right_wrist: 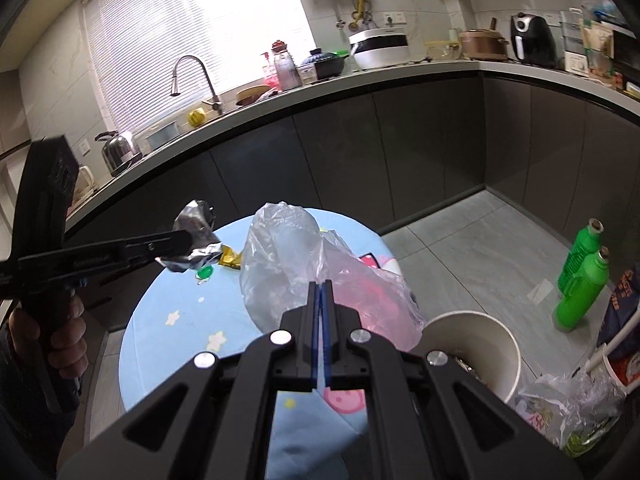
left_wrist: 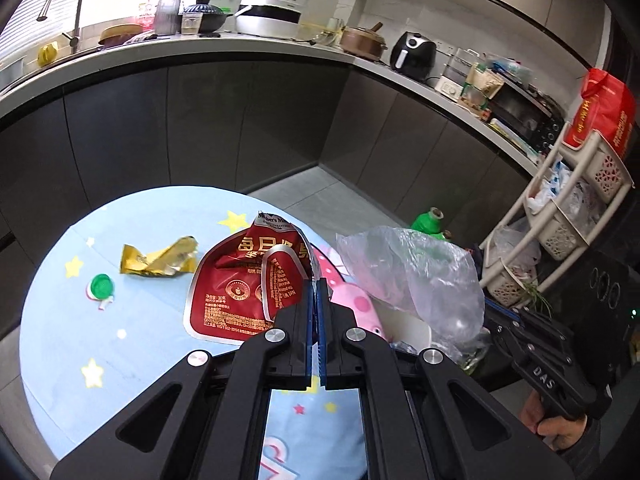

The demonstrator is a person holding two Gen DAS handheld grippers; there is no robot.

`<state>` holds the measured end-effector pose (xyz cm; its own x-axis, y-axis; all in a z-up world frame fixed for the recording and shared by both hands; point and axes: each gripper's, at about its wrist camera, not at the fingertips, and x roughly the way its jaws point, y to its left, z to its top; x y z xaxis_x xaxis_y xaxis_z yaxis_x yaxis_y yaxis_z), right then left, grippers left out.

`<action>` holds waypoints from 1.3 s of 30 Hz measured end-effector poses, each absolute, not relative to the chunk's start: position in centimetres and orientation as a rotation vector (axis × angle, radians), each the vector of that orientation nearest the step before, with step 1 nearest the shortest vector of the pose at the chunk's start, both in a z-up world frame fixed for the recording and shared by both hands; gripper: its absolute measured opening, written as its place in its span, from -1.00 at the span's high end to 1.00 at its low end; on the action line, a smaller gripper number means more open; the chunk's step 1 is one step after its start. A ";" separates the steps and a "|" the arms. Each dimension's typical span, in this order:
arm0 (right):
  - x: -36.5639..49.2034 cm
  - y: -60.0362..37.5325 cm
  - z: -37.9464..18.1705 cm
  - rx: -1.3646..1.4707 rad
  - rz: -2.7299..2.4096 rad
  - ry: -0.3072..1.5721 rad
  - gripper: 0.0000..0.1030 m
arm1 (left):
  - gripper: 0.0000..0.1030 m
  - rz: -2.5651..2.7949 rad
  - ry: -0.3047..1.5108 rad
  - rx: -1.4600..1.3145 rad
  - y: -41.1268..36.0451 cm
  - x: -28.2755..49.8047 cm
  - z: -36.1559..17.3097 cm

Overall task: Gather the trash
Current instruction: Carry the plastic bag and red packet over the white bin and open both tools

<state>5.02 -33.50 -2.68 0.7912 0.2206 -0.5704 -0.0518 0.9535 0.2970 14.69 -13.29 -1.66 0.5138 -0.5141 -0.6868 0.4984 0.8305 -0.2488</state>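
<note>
Left wrist view: the left gripper (left_wrist: pixel 317 292) has its jaws clamped on the edge of a crumpled red foil snack bag (left_wrist: pixel 244 280), held above the round light-blue star-print surface (left_wrist: pixel 60 320). A gold crumpled wrapper (left_wrist: pixel 160 260) and a green round cap (left_wrist: pixel 100 285) lie toward the surface's far left edge.

Right wrist view: the right gripper (right_wrist: pixel 321 292) pinches a clear thin plastic bag (right_wrist: pixel 288 260), lifted over the surface's right edge. A white paper cup (right_wrist: pixel 476 352) stands just beside that edge.
</note>
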 end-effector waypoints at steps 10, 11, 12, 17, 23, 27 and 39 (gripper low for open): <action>2.3 -37.7 -5.2 0.349 0.049 0.668 0.93 | 0.97 -0.663 0.840 0.064 -18.8 12.3 -3.3; 2.0 -38.1 -5.5 0.354 0.041 0.673 0.93 | 0.97 -0.673 0.848 0.066 -19.4 12.2 -3.6; 1.9 -38.4 -5.8 0.359 0.034 0.677 0.93 | 0.97 -0.679 0.854 0.067 -19.8 12.3 -3.8; 1.7 -40.1 -7.5 0.393 0.009 0.700 0.93 | 0.97 -0.703 0.876 0.084 -21.9 12.4 -4.6; 1.9 -41.9 -10.4 0.449 -0.016 0.738 0.93 | 0.96 -0.746 0.900 0.101 -24.1 12.9 -5.3; 2.4 -42.9 -12.8 0.487 -0.023 0.772 0.93 | 0.96 -0.778 0.930 0.106 -25.9 13.6 -6.1; 5.8 -45.8 -18.8 0.543 -0.043 0.847 0.88 | 0.96 -0.877 0.997 0.154 -32.6 15.5 -9.3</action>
<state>5.81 -45.83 -18.75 0.6700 0.1748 -0.7215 0.2473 0.8638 0.4389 15.48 -32.59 -9.35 0.2424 -0.5719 -0.7837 0.7043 0.6593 -0.2633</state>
